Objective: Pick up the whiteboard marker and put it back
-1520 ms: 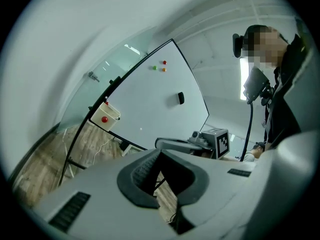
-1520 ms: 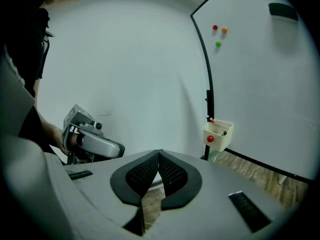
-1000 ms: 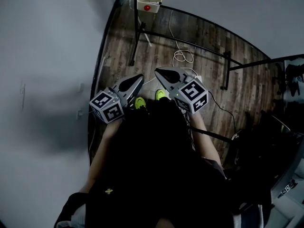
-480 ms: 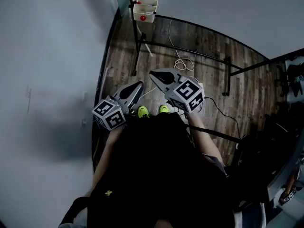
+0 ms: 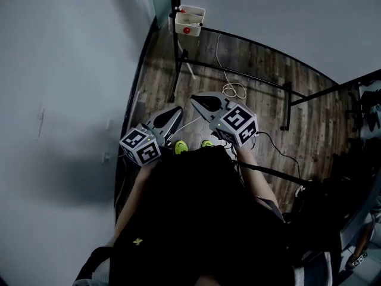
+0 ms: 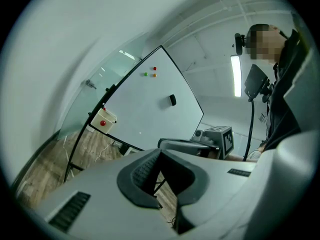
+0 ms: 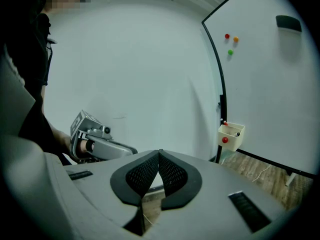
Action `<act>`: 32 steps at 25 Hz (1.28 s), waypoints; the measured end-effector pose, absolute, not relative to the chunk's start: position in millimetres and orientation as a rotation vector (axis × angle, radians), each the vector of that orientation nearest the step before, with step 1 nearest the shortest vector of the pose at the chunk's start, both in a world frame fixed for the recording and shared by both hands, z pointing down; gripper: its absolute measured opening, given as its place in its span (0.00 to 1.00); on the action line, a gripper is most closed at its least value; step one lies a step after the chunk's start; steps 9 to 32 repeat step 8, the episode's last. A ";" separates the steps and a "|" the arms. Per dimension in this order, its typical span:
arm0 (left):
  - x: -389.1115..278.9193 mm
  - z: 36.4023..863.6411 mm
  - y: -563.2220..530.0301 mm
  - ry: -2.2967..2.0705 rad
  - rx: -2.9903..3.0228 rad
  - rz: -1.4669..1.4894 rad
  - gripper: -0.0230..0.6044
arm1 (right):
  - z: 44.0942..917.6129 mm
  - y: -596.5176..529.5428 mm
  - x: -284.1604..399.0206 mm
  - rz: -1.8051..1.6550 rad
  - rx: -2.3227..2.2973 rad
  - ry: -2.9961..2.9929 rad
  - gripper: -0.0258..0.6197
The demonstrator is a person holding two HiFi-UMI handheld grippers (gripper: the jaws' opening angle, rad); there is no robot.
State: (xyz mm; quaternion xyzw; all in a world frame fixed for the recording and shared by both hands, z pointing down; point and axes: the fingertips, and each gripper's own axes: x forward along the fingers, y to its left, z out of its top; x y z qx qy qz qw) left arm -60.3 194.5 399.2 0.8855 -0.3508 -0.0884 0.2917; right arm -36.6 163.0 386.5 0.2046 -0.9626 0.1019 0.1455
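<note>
The left tongs (image 5: 178, 108) are pressed together on nothing, held about level near the person's waist. Ahead of both, well apart, a small white plastic tray (image 5: 197, 25) hangs on the black frame at the edge of the large whiteboard (image 5: 280, 11). The whiteboard marker is too small to single out. I judge it is one of the thin sticks standing upright in that tray. The right tongs (image 5: 193, 96), also closed and empty, tip slightly down. They look a little nearer the tray, which sits to the right of where they point.
</note>
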 end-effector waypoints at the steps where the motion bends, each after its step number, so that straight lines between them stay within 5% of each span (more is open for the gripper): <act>1: -60.8 399.3 193.5 -0.934 2.362 -0.236 0.07 | 386.3 162.7 -36.4 0.292 0.591 -2.770 0.04; 32: -67.5 404.5 194.9 -0.933 2.353 -0.232 0.07 | 391.4 168.0 -40.0 0.298 0.586 -2.749 0.04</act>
